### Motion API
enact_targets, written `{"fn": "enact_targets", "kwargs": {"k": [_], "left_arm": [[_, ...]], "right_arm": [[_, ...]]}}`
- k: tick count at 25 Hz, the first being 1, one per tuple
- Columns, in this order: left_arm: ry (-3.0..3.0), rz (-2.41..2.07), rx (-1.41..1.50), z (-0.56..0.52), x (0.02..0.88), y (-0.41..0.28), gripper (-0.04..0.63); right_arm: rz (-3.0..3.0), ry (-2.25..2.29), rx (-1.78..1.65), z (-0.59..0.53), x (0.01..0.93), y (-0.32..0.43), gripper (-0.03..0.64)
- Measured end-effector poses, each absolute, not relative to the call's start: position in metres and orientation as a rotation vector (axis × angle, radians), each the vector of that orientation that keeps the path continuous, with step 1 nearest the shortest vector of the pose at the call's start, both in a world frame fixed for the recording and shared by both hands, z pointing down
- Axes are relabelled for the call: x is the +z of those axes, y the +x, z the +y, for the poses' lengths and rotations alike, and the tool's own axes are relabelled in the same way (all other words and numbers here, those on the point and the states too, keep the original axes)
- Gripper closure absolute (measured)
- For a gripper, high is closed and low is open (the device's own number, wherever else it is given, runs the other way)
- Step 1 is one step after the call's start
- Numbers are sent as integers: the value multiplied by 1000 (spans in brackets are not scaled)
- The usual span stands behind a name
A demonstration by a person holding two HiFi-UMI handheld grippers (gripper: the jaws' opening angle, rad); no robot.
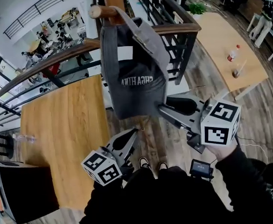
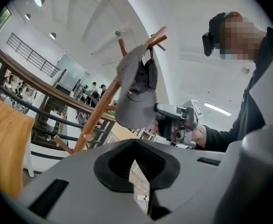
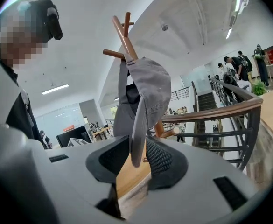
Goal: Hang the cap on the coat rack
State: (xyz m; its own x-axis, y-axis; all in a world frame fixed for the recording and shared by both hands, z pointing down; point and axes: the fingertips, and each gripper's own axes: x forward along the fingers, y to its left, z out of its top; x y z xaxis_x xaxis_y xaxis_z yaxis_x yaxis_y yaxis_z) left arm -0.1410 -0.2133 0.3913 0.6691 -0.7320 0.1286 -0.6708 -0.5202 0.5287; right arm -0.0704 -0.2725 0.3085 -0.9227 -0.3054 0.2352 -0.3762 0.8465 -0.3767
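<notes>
A grey cap (image 1: 136, 73) hangs by its back strap from a peg of the wooden coat rack (image 1: 103, 10), its brim pointing down. In the right gripper view the cap (image 3: 150, 92) drops from the rack's upper pegs (image 3: 124, 31), and its brim edge lies between the jaws of my right gripper (image 3: 137, 155), which stand open around it. In the head view my right gripper (image 1: 162, 108) sits at the cap's lower right edge. Lower and to the left, my left gripper (image 1: 132, 133) is shut and empty, apart from the cap. Seen from the left gripper (image 2: 134, 155), the cap (image 2: 134, 101) hangs on the slanted rack pole (image 2: 99, 111).
A wooden table (image 1: 66, 139) lies to the left and a black box (image 1: 19, 190) at the lower left. A curved wooden handrail on dark bars (image 1: 43, 62) runs behind the rack. Another table (image 1: 225, 36) with a bottle (image 1: 233, 52) stands at the upper right.
</notes>
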Motion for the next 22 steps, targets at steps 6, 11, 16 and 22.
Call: {"fn": "enact_targets", "kwargs": {"k": [6, 11, 16, 22], "left_arm": [[2332, -1094, -108, -186, 391, -131, 595], [2402, -1036, -73, -173, 377, -97, 595], [2483, -953, -48, -158, 351, -68, 595], [2604, -886, -36, -152, 312, -33, 595]], "right_arm": [[-2881, 556, 658, -249, 309, -36, 505], [-2890, 530, 673, -227, 317, -7, 480], [-2912, 530, 676, -205, 317, 13, 469], [-2926, 572, 634, -192, 311, 44, 490]]}}
